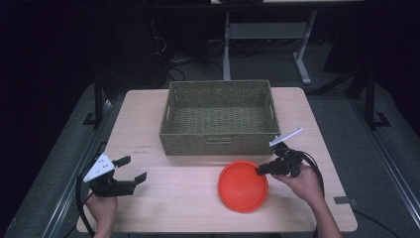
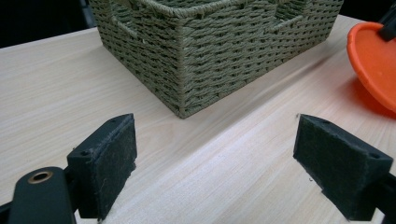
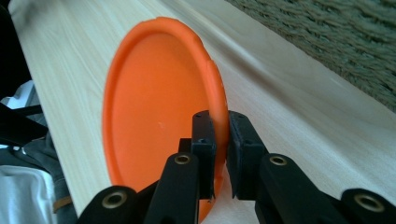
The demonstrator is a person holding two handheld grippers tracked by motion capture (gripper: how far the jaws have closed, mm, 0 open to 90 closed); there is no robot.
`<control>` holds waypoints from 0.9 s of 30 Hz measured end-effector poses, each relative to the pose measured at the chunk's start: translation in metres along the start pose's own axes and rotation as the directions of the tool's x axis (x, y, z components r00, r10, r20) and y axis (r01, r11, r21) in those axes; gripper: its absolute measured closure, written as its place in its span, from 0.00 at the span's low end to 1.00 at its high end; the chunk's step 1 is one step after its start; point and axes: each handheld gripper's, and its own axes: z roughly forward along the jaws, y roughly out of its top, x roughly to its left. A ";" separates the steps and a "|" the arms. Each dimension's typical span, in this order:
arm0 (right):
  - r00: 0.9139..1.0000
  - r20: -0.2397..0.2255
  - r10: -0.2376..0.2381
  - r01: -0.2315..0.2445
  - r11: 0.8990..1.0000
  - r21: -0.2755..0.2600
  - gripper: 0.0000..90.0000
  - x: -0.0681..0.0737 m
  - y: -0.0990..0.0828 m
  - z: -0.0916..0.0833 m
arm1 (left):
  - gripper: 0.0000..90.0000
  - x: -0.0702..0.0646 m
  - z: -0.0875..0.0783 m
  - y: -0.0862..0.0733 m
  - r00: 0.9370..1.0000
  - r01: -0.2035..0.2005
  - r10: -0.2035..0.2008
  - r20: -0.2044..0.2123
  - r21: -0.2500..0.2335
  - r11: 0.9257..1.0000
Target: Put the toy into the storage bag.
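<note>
The orange plate (image 1: 242, 186) is located on the table (image 1: 163, 208) at the 6 o'clock side of the wicker basket (image 1: 218, 116), near the front right of the tabletop. Its right edge is raised, so the disc is tilted, with the open face turned toward 9 o'clock in the high view; being round, it has no long axis. In the right gripper view the plate (image 3: 154, 116) stands nearly on edge, and its lower rim is cut off by the jaws and the frame border.

The right gripper (image 1: 261, 170) is pressed together on the plate rim at roughly the 3 o'clock point of the disc; one pad is seen on the inner face and one on the outer face in the right gripper view (image 3: 220, 135). Whether the far edge of the plate rests on the table cannot be settled from the high view; it appears to.

The left gripper (image 1: 134, 168) is held at the front left of the table, at about 8 o'clock from the basket, with its jaws spread and nothing between them; in the left gripper view (image 2: 215, 154) bare wood is seen between the pads.

In the left gripper view the basket (image 2: 210, 51) is cropped at the top, and the plate (image 2: 373, 65) is cut off at the right edge. A small dark printed mark (image 1: 143, 148) is present on the tabletop at the 8 o'clock corner of the basket; it is too small to be read.
</note>
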 end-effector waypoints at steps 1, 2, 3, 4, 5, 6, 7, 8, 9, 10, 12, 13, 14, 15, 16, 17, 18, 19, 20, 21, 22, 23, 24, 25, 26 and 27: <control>1.000 0.001 -0.005 0.005 1.000 -0.006 0.91 0.000 0.000 -0.001 | 0.14 0.000 0.000 0.000 1.000 -0.001 0.001 0.000 0.000 1.000; 1.000 -0.006 0.001 -0.001 1.000 -0.013 0.91 0.001 0.001 -0.002 | 0.14 0.000 0.000 0.000 1.000 -0.002 0.002 -0.001 0.000 1.000; 1.000 -0.006 0.001 -0.001 1.000 -0.013 0.91 0.001 0.001 -0.002 | 0.14 0.000 0.000 0.000 1.000 -0.002 0.002 -0.001 0.000 1.000; 1.000 -0.003 -0.002 0.002 1.000 -0.014 0.91 0.003 0.001 -0.005 | 0.14 0.000 0.000 0.000 1.000 0.001 -0.001 -0.002 -0.002 1.000; 1.000 -0.003 -0.002 0.002 1.000 -0.014 0.91 0.003 0.001 -0.005 | 0.14 0.000 0.000 0.000 1.000 0.001 -0.001 -0.002 -0.002 1.000; 1.000 -0.010 0.003 -0.003 1.000 -0.024 0.91 0.004 0.002 -0.008 | 0.14 0.000 0.000 0.000 1.000 0.002 -0.002 -0.002 -0.003 1.000; 1.000 -0.011 0.004 -0.004 1.000 -0.025 0.91 0.004 0.003 -0.010 | 0.14 0.000 0.000 0.000 1.000 -0.007 0.007 -0.003 -0.002 1.000; 1.000 -0.016 0.006 -0.006 1.000 -0.031 0.91 0.005 0.003 -0.011 | 0.14 0.000 -0.001 0.000 1.000 -0.008 0.008 -0.003 -0.001 1.000; 1.000 -0.016 0.006 -0.006 1.000 -0.031 0.91 0.005 0.003 -0.011 | 0.14 0.000 -0.001 0.000 1.000 -0.008 0.008 -0.003 -0.001 1.000; 1.000 -0.023 0.008 -0.009 0.999 -0.041 0.91 0.006 0.003 -0.015 | 0.14 -0.001 0.000 0.000 1.000 -0.002 0.002 -0.003 0.000 1.000; 1.000 -0.024 0.008 -0.009 0.998 -0.054 0.91 0.007 0.004 -0.019 | 0.14 0.000 0.000 0.000 1.000 -0.005 0.005 -0.002 0.002 1.000; 1.000 -0.024 0.008 -0.009 0.998 -0.054 0.91 0.007 0.004 -0.019 | 0.14 0.000 0.000 0.000 1.000 -0.010 0.010 -0.001 0.003 1.000; 1.000 -0.024 0.011 -0.012 0.998 -0.069 0.91 0.008 0.005 -0.022 | 0.14 -0.001 0.001 0.000 1.000 -0.009 0.009 -0.004 0.001 1.000; 1.000 -0.030 0.010 -0.012 0.997 -0.076 0.91 0.008 0.006 -0.024 | 0.14 -0.001 0.001 0.000 1.000 -0.011 0.011 -0.004 0.001 1.000; 0.999 -0.029 0.018 -0.021 0.997 -0.079 0.91 0.009 0.007 -0.026 | 0.14 -0.001 0.000 0.000 1.000 -0.007 0.007 -0.005 0.000 1.000; 0.999 -0.034 0.020 -0.023 0.997 -0.079 0.91 0.010 0.008 -0.027 | 0.14 -0.001 0.000 0.000 1.000 -0.007 0.007 -0.005 0.000 1.000; 0.999 -0.032 0.015 -0.018 0.996 -0.085 0.91 0.010 0.008 -0.029 | 0.14 -0.001 -0.001 0.000 1.000 -0.006 0.006 -0.008 0.007 1.000; 0.999 -0.032 0.015 -0.018 0.996 -0.085 0.91 0.010 0.008 -0.029 | 0.14 -0.001 -0.001 0.000 1.000 -0.006 0.006 -0.008 0.007 1.000; 0.999 -0.037 0.016 -0.019 0.996 -0.088 0.91 0.012 0.011 -0.031 | 0.14 0.000 -0.001 0.000 1.000 -0.002 0.002 -0.010 0.002 1.000; 0.999 -0.034 0.017 -0.020 0.996 -0.090 0.91 0.013 0.013 -0.033 | 0.14 0.000 -0.001 0.000 1.000 -0.002 0.002 -0.010 0.002 1.000; 0.999 -0.034 0.015 -0.018 0.996 -0.093 0.91 0.014 0.014 -0.035 | 0.14 -0.001 -0.001 0.000 1.000 0.002 -0.002 -0.010 -0.003 1.000; 0.999 -0.036 0.011 -0.014 0.996 -0.091 0.91 0.015 0.016 -0.036 | 0.14 -0.001 -0.001 0.000 1.000 0.002 -0.002 -0.010 -0.003 1.000; 1.000 -0.027 0.004 -0.007 0.995 -0.097 0.91 0.016 0.018 -0.038 | 0.14 -0.001 0.000 0.000 1.000 0.004 -0.004 -0.008 -0.004 1.000; 1.000 -0.027 0.004 -0.007 0.995 -0.097 0.91 0.017 0.021 -0.039 | 0.14 -0.001 0.000 0.000 1.000 0.004 -0.004 -0.008 -0.004 1.000; 1.000 -0.026 -0.001 -0.002 0.995 -0.098 0.91 0.018 0.023 -0.041 | 0.14 -0.001 0.000 0.000 1.000 -0.004 0.004 -0.006 -0.001 1.000; 1.000 -0.026 -0.001 -0.002 0.995 -0.098 0.91 0.018 0.023 -0.041 | 0.14 -0.001 0.000 0.000 1.000 -0.004 0.004 -0.006 -0.001 1.000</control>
